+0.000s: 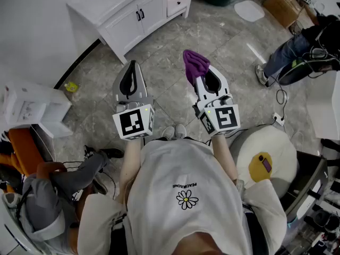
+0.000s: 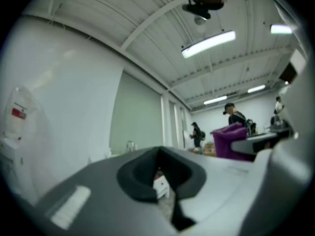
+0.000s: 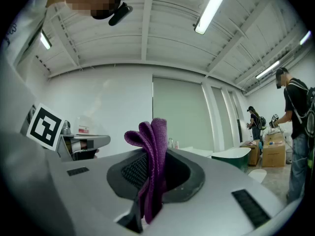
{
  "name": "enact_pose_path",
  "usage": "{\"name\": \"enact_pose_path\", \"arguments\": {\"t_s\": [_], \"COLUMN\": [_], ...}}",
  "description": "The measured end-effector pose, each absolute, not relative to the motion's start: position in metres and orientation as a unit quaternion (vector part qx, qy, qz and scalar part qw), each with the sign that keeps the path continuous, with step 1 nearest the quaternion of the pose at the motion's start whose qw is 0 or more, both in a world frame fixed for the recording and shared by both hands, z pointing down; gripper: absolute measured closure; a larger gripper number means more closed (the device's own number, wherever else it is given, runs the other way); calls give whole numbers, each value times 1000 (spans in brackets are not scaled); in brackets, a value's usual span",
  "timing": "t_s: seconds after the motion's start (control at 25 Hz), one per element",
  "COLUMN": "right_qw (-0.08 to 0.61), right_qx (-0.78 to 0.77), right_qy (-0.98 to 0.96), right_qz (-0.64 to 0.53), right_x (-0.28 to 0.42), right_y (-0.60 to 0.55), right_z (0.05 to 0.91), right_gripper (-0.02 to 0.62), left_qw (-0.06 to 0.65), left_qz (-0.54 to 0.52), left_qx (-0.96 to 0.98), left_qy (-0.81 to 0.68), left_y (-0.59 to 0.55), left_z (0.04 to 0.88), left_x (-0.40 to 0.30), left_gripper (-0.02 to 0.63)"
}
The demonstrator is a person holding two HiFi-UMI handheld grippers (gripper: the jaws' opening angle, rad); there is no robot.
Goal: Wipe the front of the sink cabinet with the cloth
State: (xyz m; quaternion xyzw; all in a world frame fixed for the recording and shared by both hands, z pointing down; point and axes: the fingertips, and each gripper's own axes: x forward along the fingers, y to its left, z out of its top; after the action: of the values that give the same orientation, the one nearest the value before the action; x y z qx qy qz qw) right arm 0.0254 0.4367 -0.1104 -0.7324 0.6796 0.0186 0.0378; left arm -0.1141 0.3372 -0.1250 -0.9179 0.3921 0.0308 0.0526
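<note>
The white sink cabinet (image 1: 133,15) stands at the top of the head view, doors shut, well ahead of both grippers. My right gripper (image 1: 197,77) is shut on a purple cloth (image 1: 194,64) that bunches up out of its tip. In the right gripper view the cloth (image 3: 155,146) hangs folded between the shut jaws of the right gripper (image 3: 152,181). My left gripper (image 1: 132,65) is held level beside it, jaws together, with nothing in them. In the left gripper view the left gripper (image 2: 160,168) points up and forward, and the purple cloth (image 2: 230,140) shows at the right.
Grey tiled floor (image 1: 175,41) lies between me and the cabinet. A white box (image 1: 29,108) sits at the left, with a seated person (image 1: 53,187) below it. Another person's legs (image 1: 287,57) and a cardboard box (image 1: 284,4) are at the upper right. A white round seat (image 1: 268,153) is close on my right.
</note>
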Motion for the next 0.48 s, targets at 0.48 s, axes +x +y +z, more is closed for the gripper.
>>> {"name": "enact_pose_path", "arguments": {"t_s": [0.48], "right_qw": [50], "right_qx": [-732], "right_qy": [680], "right_qz": [-7], "right_x": [40], "right_y": [446], "right_z": [-99], "right_gripper": [538], "left_qw": [27], "left_qz": [36], "left_qx": [-915], "left_qy": [401], "left_y": [342], "left_z": [-121], "left_x": [-112], "left_gripper": [601]}}
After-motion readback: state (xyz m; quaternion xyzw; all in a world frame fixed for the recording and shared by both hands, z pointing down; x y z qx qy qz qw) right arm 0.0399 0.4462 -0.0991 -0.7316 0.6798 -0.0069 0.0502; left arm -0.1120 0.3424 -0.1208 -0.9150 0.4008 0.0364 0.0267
